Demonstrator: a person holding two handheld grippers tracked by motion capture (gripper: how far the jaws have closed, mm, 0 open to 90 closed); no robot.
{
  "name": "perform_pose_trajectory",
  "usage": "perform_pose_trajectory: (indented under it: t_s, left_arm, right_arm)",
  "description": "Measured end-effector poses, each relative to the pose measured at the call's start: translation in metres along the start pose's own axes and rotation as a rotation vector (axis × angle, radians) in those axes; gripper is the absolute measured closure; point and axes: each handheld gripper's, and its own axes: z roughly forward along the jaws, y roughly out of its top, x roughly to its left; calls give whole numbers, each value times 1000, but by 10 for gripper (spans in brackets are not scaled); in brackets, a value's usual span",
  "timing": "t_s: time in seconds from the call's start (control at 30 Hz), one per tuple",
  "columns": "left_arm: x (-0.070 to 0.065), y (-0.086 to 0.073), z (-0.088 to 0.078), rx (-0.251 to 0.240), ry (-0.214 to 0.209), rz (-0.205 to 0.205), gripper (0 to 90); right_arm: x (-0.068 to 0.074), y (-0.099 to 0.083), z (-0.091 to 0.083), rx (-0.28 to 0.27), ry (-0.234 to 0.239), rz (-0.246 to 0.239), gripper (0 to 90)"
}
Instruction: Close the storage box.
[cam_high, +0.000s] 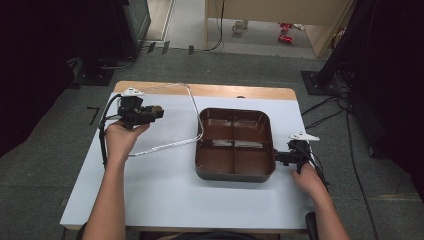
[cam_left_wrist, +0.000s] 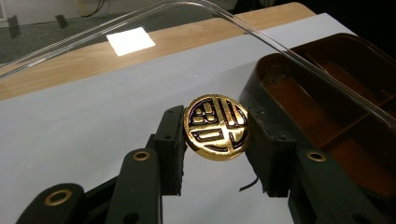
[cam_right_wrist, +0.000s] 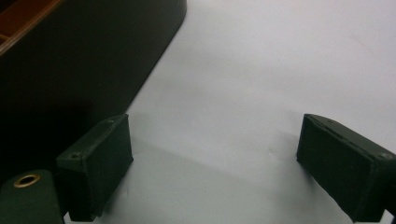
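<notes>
Floor: grey carpet (cam_high: 45, 165) spreads all round.
Desk: white top (cam_high: 165, 185), wooden far edge.
Sides: dark stands, cables (cam_high: 325, 112) trailing.

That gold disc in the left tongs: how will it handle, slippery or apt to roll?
The gold disc looks glossy and hard, so it is probably slippery between the pads. The left tongs pinch it only at its edges, so it might pivot or pop out. Being round and flat, it could roll on edge if dropped onto the table.
</notes>
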Motion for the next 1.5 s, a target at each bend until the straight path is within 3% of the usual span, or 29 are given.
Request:
perform_pose_trajectory:
  t_s: [0.3, 0.37, 0.57, 0.77, 1.03, 1.17, 1.27, 1.5]
  left_arm:
    - [-31, 5, 22, 23, -54, 46, 597]
    - [-43, 4, 32, 36, -60, 73, 597]
    - [-58, 2, 45, 46, -95, 79, 596]
    - [-77, 0, 58, 63, -114, 112, 596]
    - [-95, -1, 72, 78, -149, 121, 597]
    - [-104, 2, 82, 45, -175, 111, 597]
    - [-119, 7, 93, 91, -201, 147, 596]
    - [-142, 9, 108, 110, -226, 167, 597]
  right_arm:
    - [0, 0, 0, 0, 0, -2, 100]
    - [0, 0, 0, 0, 0, -2, 100]
    - [0, 0, 0, 0, 0, -2, 100]
    - [0, 0, 0, 0, 0, 1, 100]
    - [0, 0, 0, 0, 0, 0, 100]
    - [0, 0, 0, 0, 0, 0, 100]
    - [0, 0, 0, 1, 0, 1, 100]
    - [0, 0, 0, 1, 0, -2, 100]
